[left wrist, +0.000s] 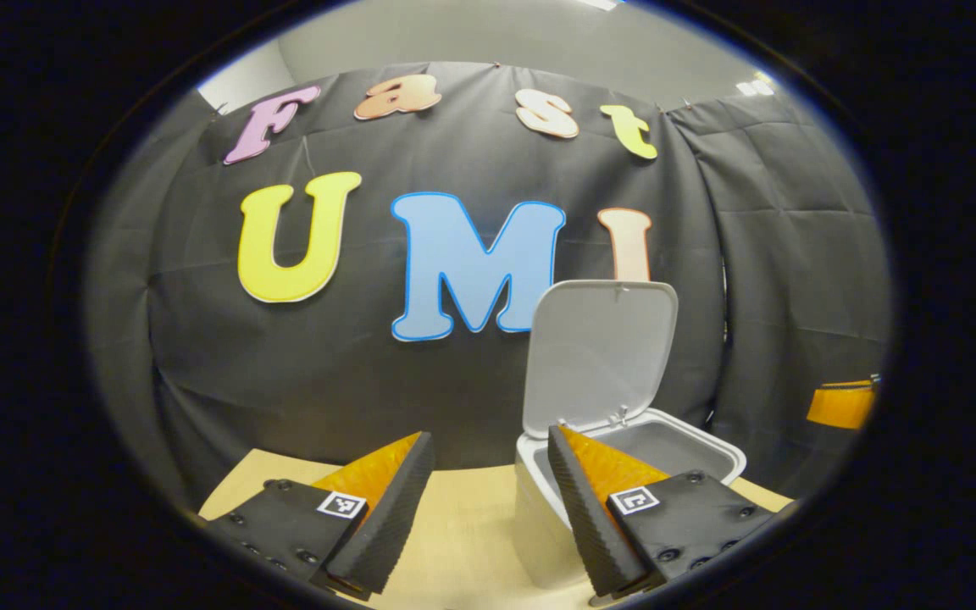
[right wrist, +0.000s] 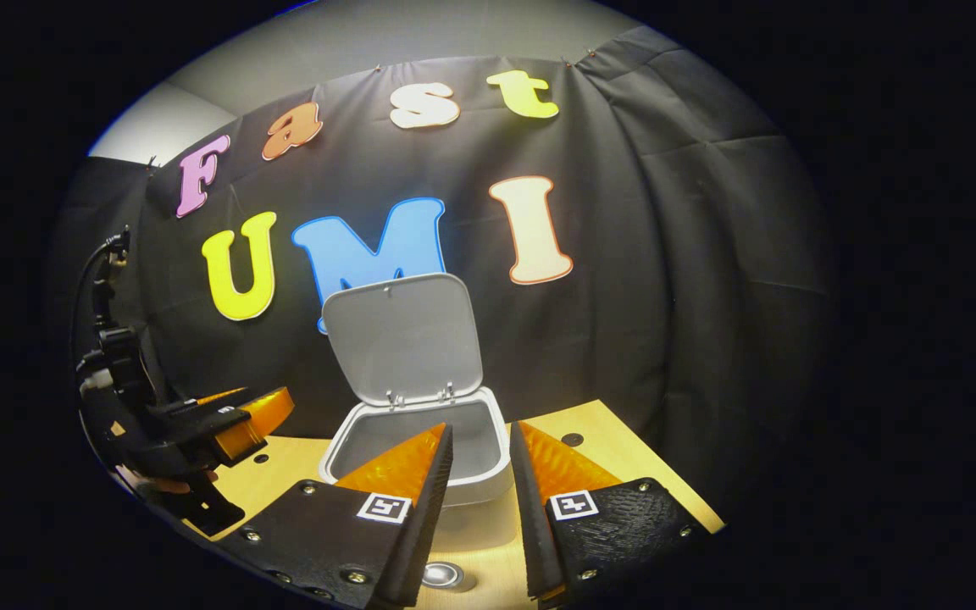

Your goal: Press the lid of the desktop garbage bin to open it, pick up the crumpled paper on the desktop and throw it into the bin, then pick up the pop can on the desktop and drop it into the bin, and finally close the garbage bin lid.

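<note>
Garbage bin (right wrist: 417, 449) stood on the surface (right wrist: 590, 462) just ahead of the right claw (right wrist: 481, 440), lid (right wrist: 403, 339) up; right claw nearly pressed together, empty; left claw (left wrist: 490, 445) spread, empty, bin ahead-right

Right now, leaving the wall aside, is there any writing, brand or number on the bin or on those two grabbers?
On the bin and its raised lid: no text visible.
On the left gripper: two square markers, black-and-white patterns, no words.
On the right gripper: a pair of squares of the same kind, no words.
Nothing readable.
</note>
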`<state>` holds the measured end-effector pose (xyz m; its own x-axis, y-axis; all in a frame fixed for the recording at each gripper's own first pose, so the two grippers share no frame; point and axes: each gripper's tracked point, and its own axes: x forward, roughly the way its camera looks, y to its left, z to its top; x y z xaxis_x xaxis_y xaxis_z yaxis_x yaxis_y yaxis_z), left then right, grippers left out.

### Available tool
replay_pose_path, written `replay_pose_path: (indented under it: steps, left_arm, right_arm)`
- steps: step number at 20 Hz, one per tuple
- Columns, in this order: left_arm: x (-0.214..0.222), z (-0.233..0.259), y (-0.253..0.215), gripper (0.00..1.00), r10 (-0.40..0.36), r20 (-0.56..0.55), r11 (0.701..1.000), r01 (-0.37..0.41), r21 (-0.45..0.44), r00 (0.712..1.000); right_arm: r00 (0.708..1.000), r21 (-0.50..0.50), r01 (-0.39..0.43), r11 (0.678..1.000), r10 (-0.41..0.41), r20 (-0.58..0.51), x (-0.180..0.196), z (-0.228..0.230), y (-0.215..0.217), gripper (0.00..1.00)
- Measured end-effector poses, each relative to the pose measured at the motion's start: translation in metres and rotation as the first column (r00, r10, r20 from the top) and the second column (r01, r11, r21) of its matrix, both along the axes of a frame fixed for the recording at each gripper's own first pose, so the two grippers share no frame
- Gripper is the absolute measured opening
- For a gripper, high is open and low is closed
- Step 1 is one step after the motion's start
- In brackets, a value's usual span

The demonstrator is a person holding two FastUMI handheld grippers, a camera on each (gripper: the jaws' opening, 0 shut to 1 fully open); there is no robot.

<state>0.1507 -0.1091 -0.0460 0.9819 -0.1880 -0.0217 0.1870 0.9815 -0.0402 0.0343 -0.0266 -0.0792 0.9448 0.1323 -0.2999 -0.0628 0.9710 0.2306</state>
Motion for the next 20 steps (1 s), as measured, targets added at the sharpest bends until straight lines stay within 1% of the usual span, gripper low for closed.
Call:
replay_pose_path:
  steps: [1, 3, 6, 7, 8, 14, 20]
  left_arm:
    - [-0.002, 0.0, 0.006, 0.89, 0.012, -0.003, 1.0, -0.012, -0.006, 1.0]
    - [-0.005, -0.001, 0.017, 0.89, 0.034, -0.01, 0.999, -0.035, -0.016, 0.999]
    - [-0.01, -0.004, 0.031, 0.89, 0.064, -0.018, 0.998, -0.064, -0.021, 0.998]
    - [-0.011, -0.005, 0.036, 0.89, 0.072, -0.02, 0.997, -0.072, -0.021, 0.997]
    - [-0.013, -0.005, 0.039, 0.89, 0.079, -0.021, 0.997, -0.08, -0.021, 0.997]
    - [-0.026, -0.002, 0.055, 0.89, 0.11, -0.022, 0.994, -0.11, -0.024, 0.994]
    - [-0.038, -0.001, 0.071, 0.89, 0.137, -0.026, 0.99, -0.137, -0.028, 0.99]
  right_arm:
    - [1.0, -0.002, -0.017, 1.0, 0.017, -0.006, -0.003, -0.003, 0.006, 0.45]
    - [0.999, -0.008, -0.048, 0.999, 0.048, -0.019, -0.004, -0.009, 0.013, 0.77]
    - [0.996, -0.012, -0.084, 0.996, 0.084, -0.034, -0.006, -0.017, 0.025, 0.83]
    - [0.995, -0.016, -0.093, 0.996, 0.092, -0.041, -0.008, -0.021, 0.027, 0.79]
    - [0.994, -0.022, -0.1, 0.995, 0.099, -0.051, -0.009, -0.026, 0.029, 0.98]
    - [0.978, -0.032, -0.159, 0.987, 0.153, -0.143, -0.026, -0.067, 0.046, 0.98]
    - [0.941, -0.028, -0.245, 0.969, 0.23, -0.249, -0.042, -0.116, 0.071, 0.98]
